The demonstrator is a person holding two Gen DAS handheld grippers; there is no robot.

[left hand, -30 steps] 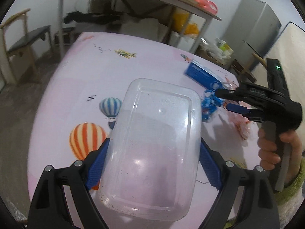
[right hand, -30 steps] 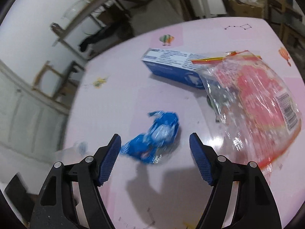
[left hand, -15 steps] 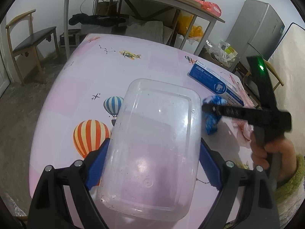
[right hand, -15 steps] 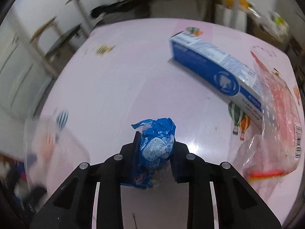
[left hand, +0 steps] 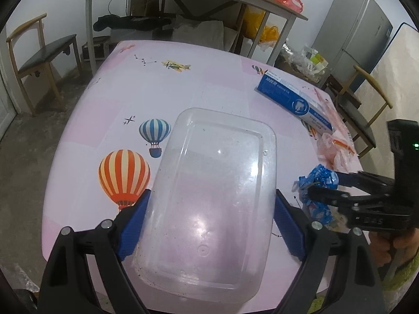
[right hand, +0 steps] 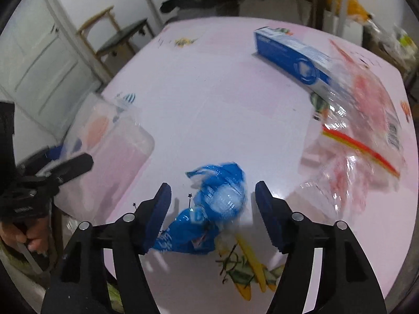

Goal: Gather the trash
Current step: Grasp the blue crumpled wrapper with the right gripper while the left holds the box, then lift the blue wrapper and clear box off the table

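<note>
Two grippers work over the pink tablecloth (left hand: 199, 83): the left gripper (left hand: 209, 222) clamps a clear plastic container (left hand: 209, 204), while the right gripper (right hand: 213, 206) stands spread around a crumpled blue wrapper (right hand: 209, 204) near the surface's near edge.

Left gripper (left hand: 210, 223): two black plastic arms, each forking into struts, with a silver screw at every joint. Ribbed blue pads (left hand: 132, 227) line the inner faces of the fingers. Right gripper (right hand: 212, 216): same build, black arms, silver screws behind the jaws, blue ribbed pads (right hand: 268, 216). Seen from the left camera, its black body carries pale embossed lettering behind the jaws and a small green light on the upright block at the rear. Bare fingers wrap a pale handle below; a yellow-green fuzzy sleeve (left hand: 400, 272) covers the wrist.
</note>
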